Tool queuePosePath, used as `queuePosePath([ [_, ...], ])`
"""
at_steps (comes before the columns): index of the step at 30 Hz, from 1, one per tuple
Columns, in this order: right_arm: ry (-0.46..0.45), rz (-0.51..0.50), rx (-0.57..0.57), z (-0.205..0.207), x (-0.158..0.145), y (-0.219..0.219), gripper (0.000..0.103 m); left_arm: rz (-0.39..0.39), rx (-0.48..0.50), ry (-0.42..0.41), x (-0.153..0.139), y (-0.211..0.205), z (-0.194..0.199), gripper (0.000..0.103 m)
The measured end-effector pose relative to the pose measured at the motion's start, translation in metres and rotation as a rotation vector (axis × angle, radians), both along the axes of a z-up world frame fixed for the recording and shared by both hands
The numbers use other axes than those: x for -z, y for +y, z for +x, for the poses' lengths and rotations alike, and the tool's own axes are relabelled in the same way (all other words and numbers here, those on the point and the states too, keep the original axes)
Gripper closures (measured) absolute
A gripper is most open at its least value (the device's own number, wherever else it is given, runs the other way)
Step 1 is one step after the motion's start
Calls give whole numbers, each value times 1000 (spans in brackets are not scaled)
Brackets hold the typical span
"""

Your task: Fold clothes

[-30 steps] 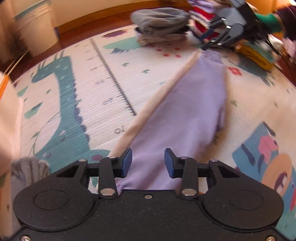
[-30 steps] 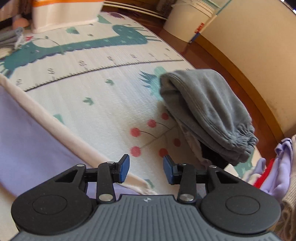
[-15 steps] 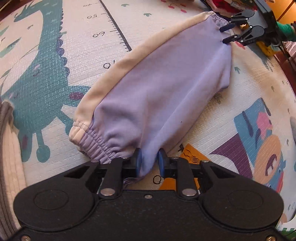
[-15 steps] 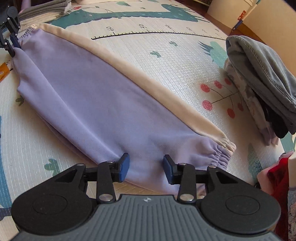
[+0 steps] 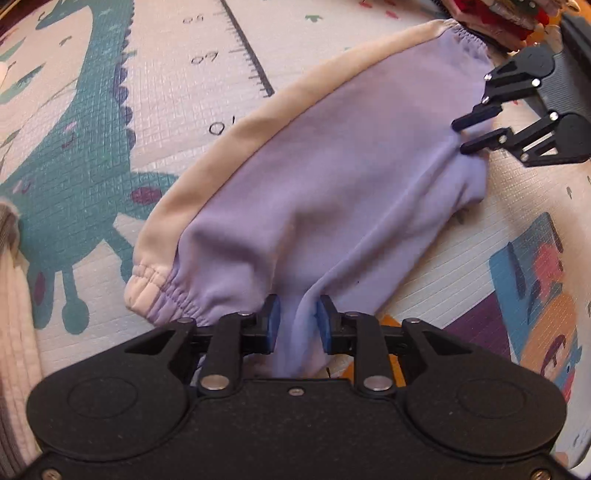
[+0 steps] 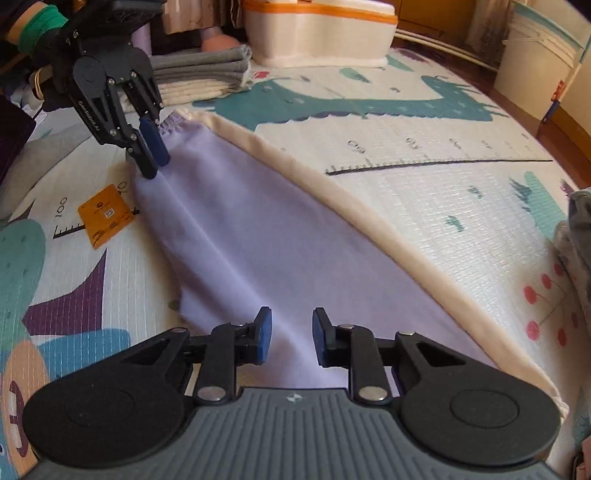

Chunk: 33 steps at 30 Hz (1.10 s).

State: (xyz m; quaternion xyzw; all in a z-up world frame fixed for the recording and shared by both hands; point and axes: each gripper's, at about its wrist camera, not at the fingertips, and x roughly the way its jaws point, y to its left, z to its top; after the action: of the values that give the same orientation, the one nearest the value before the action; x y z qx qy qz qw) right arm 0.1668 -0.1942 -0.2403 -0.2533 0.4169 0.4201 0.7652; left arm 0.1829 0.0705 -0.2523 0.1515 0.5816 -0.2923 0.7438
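Fingers, left gripper: blue-padded, clenched on a pinched ridge of the lilac trousers beside the elastic cuff, which sits at 9 o'clock of the grip. In the right wrist view the same gripper shows at 10 o'clock, tips pressed together on the cloth edge.

Fingers, right gripper: blue pads apart, cloth passing between them; whether the pads touch it, I cannot tell. In the left wrist view this gripper appears at 2 o'clock with both tips against the far end of the garment.

Lilac trousers: one folded leg length, cream side stripe along its edge, lying stretched flat on the play mat between the two grippers.

Play mat: printed with a teal dinosaur and a numbered ruler line.

Orange tag: on the mat just beside the garment, at 9 o'clock in the right wrist view.

Folded grey and cream stack: at 11 o'clock, behind the left gripper.

White tub with orange rim: at 12 o'clock.

White bucket: at 2 o'clock.
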Motion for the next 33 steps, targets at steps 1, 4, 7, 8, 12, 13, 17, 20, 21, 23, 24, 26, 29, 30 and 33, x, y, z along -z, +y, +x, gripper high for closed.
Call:
queuePosePath([
  [1, 0, -27, -6, -2, 10, 5, 81, -14, 13, -13, -5, 1, -2, 79],
  [4, -16, -39, 19, -2, 6, 8, 81, -78, 37, -52, -19, 5, -6, 79],
  [7, -73, 33, -13, -10, -8, 14, 80, -116, 4, -71, -24, 13, -3, 79],
  [8, -86, 59, -29, -12, -12, 17, 81, -95, -10, -74, -20, 14, 0, 79],
  [12, -43, 51, -40, -9, 7, 38, 81, -58, -18, -106, -21, 16, 9, 79],
  [13, -17, 46, -26, -7, 14, 41, 79, -62, -16, -114, -23, 16, 11, 79],
  [17, -16, 64, -44, -11, 3, 43, 79, -73, -4, -139, -29, 13, 21, 79],
  [20, -27, 92, -17, 0, -4, 44, 77, -70, 9, -145, -24, -1, 36, 79],
  [21, -34, 91, -4, 9, -2, 46, 77, -27, 31, -141, -17, -7, 38, 79],
  [23, -19, 49, 17, 32, 9, 50, 77, 133, 66, -156, 2, -17, 39, 74],
  [24, -21, 19, 23, 41, 16, 52, 72, 134, 55, -158, 3, -15, 39, 74],
  [26, -77, 8, 42, 56, 15, 51, 67, 108, 23, -165, 0, -11, 40, 74],
  [29, -75, 35, 121, 81, 8, 41, 68, 30, 95, -259, -20, -20, 21, 74],
  [30, -75, 24, 126, 86, 9, 39, 68, -3, 118, -271, -25, -28, 15, 74],
  [33, -77, -1, 120, 94, 21, 32, 66, -99, 179, -283, -31, -57, -2, 75],
])
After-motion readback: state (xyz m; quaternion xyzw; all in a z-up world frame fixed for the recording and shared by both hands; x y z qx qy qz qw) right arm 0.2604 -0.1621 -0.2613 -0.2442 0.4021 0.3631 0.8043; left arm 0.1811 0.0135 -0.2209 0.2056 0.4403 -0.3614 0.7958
